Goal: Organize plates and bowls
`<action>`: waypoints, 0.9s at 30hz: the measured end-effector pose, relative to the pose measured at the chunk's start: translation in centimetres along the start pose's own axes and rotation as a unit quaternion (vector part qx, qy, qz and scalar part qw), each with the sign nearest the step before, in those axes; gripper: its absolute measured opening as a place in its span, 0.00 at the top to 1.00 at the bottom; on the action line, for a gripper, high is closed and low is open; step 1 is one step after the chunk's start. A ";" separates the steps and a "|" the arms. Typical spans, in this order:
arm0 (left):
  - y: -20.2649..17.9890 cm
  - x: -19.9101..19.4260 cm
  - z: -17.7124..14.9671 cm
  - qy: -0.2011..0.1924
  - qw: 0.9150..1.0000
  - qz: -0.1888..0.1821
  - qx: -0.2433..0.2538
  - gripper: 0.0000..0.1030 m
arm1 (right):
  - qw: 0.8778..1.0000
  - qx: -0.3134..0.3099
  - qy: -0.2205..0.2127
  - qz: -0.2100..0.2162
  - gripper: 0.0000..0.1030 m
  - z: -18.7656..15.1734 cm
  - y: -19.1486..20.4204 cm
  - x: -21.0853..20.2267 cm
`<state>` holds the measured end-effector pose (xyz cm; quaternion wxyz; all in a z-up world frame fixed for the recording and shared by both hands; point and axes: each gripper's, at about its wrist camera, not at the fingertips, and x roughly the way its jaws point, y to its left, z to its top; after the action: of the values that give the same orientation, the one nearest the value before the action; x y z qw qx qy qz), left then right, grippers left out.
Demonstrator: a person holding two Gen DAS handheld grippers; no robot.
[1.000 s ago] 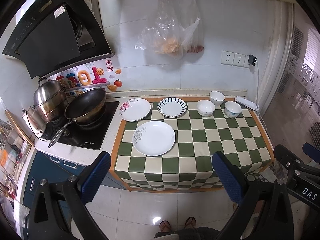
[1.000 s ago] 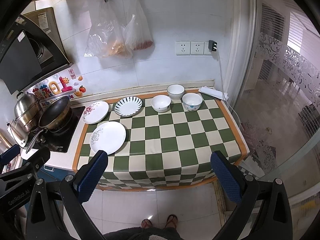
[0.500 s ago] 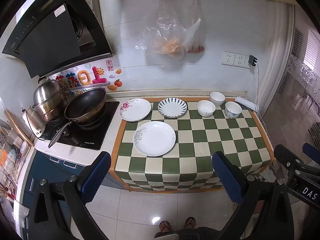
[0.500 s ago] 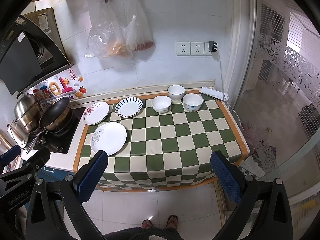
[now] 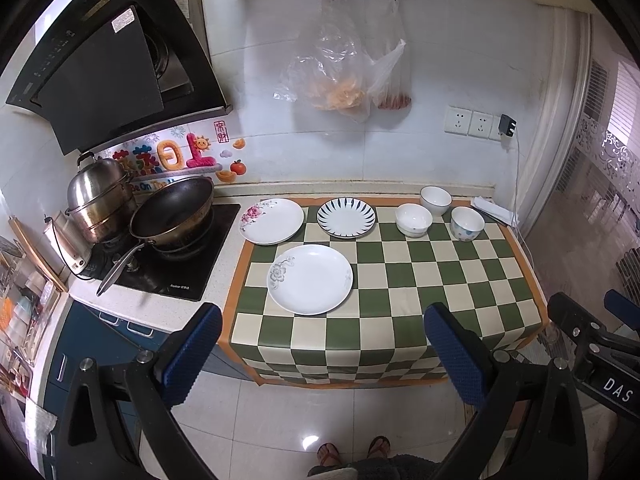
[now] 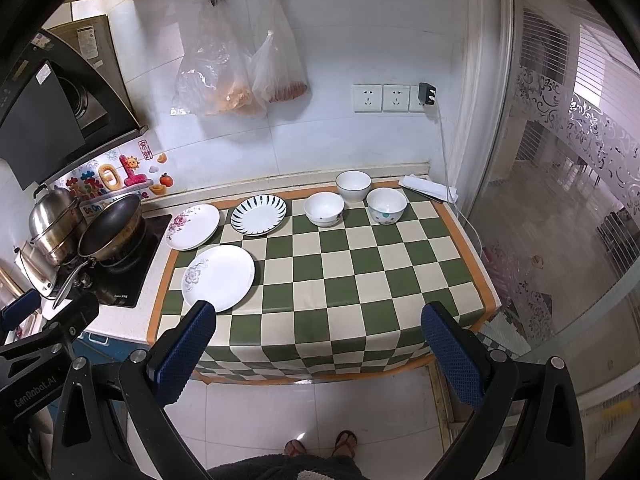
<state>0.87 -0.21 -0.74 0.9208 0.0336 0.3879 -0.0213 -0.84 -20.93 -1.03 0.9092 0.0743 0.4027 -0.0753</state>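
Both the left gripper [image 5: 322,354] and right gripper [image 6: 318,350] hang spread and empty well short of the counter, probably surveying three plates [image 5: 310,279] lying left and three bowls [image 5: 414,220] far right.

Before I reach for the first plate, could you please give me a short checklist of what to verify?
1. Left tongs open and empty: ok.
2. Right tongs open and empty: ok.
3. Three plates lie apart, unstacked: grey-flower plate, pink-flower plate, blue-striped plate: ok.
4. Three bowls upright: plain bowl, middle bowl, dotted bowl: ok.
5. Bowls empty: ok.
6. Checked cloth lying flat under the dishes: ok; whether it would slip, cannot tell.
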 end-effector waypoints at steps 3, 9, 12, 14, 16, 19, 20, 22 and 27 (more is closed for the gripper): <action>0.2 0.0 0.2 0.000 1.000 0.000 0.000 0.00 | 1.000 0.000 -0.001 0.000 0.00 0.0 0.0 0.0; 0.4 0.0 0.6 -0.003 1.000 0.002 0.000 0.00 | 1.000 0.001 -0.001 0.001 0.00 0.0 0.0 0.0; 0.3 -0.2 0.8 -0.007 1.000 0.003 0.002 0.00 | 1.000 0.002 0.000 0.001 0.00 0.2 0.2 -0.1; 0.3 -0.3 1.0 -0.009 1.000 0.003 0.001 0.00 | 1.000 0.002 0.000 0.002 0.00 0.2 0.1 -0.1; 0.3 -0.4 1.1 -0.011 1.000 0.004 0.000 0.00 | 1.000 0.002 -0.001 0.001 0.00 0.3 0.2 -0.1; 0.4 -0.4 1.0 -0.011 1.000 0.004 0.000 0.00 | 1.000 0.003 -0.002 0.001 0.00 0.7 0.4 0.0; 0.4 -0.4 1.0 -0.011 1.000 0.003 0.000 0.00 | 1.000 0.003 -0.002 0.001 0.00 0.7 0.3 0.0; 0.4 -0.4 1.0 -0.011 1.000 0.003 0.000 0.00 | 1.000 0.003 -0.002 0.002 0.00 0.7 0.4 0.1; 0.5 -0.5 0.9 -0.011 1.000 0.003 -0.002 0.00 | 1.000 0.004 -0.003 0.002 0.00 0.6 0.4 0.1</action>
<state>1.24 0.22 0.26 0.9252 0.0326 0.3777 -0.0180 -0.22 -20.71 -0.67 0.9102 0.0782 0.3997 -0.0750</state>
